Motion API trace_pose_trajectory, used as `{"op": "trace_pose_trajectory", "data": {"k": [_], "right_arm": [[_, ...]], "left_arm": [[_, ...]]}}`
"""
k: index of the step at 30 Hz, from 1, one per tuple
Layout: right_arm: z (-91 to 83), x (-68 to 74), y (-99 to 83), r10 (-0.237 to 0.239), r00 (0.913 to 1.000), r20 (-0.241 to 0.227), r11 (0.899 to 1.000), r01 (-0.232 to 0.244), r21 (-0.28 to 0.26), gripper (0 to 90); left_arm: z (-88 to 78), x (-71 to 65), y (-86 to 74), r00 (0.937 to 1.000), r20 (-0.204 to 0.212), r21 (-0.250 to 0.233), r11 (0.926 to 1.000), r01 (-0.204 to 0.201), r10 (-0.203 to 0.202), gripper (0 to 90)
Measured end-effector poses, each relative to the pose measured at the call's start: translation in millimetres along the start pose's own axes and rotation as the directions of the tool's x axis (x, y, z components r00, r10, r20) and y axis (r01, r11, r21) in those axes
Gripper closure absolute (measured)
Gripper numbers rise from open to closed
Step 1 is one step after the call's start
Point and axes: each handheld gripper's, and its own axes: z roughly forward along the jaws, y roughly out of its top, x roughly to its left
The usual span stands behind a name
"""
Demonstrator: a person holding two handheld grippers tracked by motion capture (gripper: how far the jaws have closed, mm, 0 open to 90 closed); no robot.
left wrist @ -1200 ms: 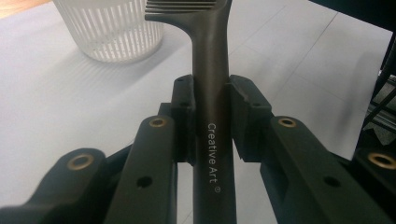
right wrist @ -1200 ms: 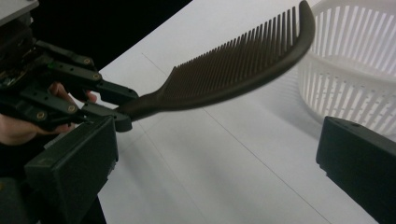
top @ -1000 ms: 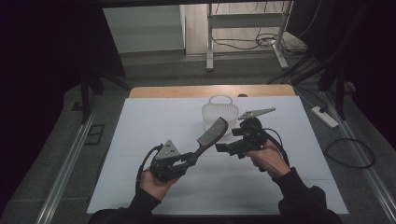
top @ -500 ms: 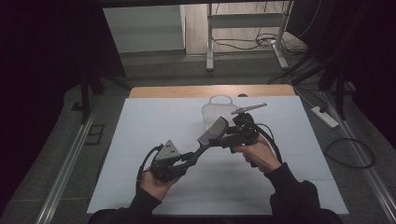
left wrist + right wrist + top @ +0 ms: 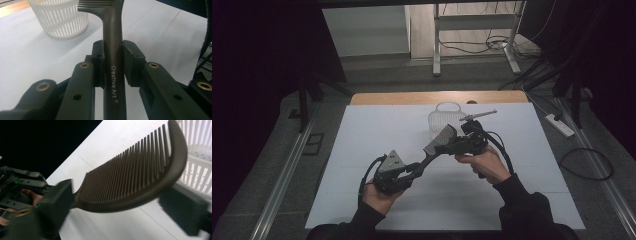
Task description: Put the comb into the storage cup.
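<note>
Black comb (image 5: 439,141): left gripper (image 5: 113,67) clamps its handle so the right gripper (image 5: 117,217), jaws just closing around the teeth, can take it.

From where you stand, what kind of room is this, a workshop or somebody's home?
It looks like a lab or recording space rather than a home. A white table stands on bare grey floor, cables and a power strip lie about, and a person works a comb with the left gripper and the right gripper.

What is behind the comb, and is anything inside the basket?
Behind the comb stands the white slatted basket on the table. Its inside cannot be seen: comb and walls cover it.
</note>
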Motion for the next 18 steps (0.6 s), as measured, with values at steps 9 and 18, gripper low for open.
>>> {"op": "trace_pose_trajectory", "data": {"k": [9, 18], "right_arm": [[-3.5, -14.8, -3.3, 0.076, 0.99, -0.119, 0.996, -0.081, -0.033, 58.3], [-2.7, -24.4, -5.6, 0.206, 0.9312, -0.301, 0.975, -0.223, -0.024, 83.3]], "left_arm": [[2.9, -0.3, -1.1, 0.9997, -0.025, 0.013, 0.9999, -0.004, 0.004, 72.1], [13.1, 0.4, -3.3, 0.9994, -0.03, 0.063, 0.998, -0.013, 0.015, 71.4]]}}
